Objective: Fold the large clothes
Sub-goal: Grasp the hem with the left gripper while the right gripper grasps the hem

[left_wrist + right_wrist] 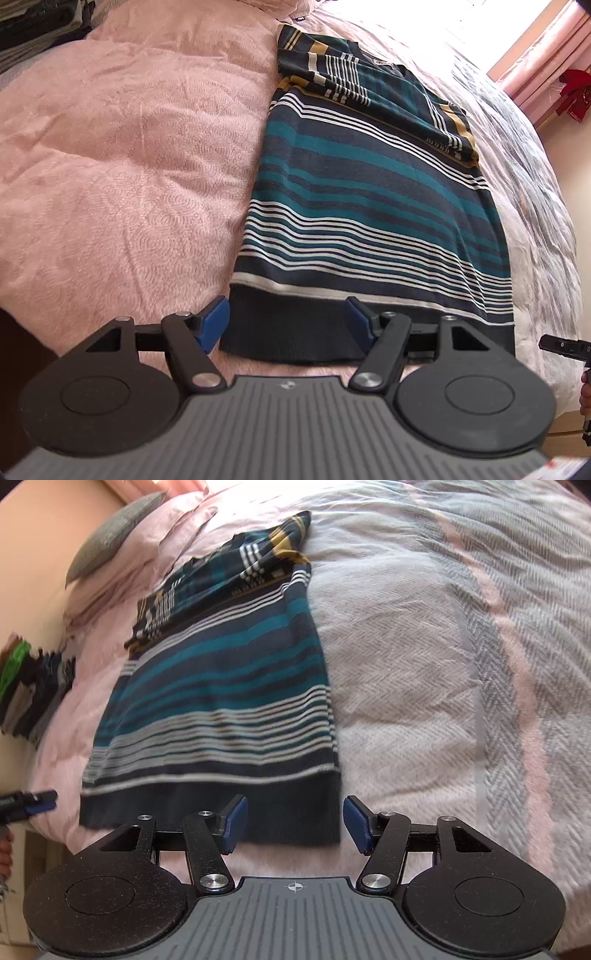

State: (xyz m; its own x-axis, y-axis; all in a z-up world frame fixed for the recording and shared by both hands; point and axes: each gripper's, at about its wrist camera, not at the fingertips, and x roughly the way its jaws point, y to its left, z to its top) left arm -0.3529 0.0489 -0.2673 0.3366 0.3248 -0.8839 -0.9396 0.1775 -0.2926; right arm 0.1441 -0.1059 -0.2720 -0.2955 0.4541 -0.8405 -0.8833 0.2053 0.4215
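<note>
A striped sweater (369, 206) in navy, teal and white lies flat on the bed, with its sleeves folded in across the top. Its dark ribbed hem (288, 343) is nearest to me. My left gripper (286, 325) is open, and the hem's left corner lies between its blue pads (214, 325) without being pinched. In the right wrist view the same sweater (221, 686) stretches away from my right gripper (295, 821). That gripper is open too, straddling the hem's right corner (317, 823). Each gripper shows at the edge of the other's view.
A pink fleecy cover (110, 166) spreads left of the sweater, a grey and pink herringbone blanket (461, 664) right of it. A grey pillow (110, 535) lies at the head of the bed. Stacked clothes (26, 694) sit at the far left; pink curtains (546, 55) hang at the window.
</note>
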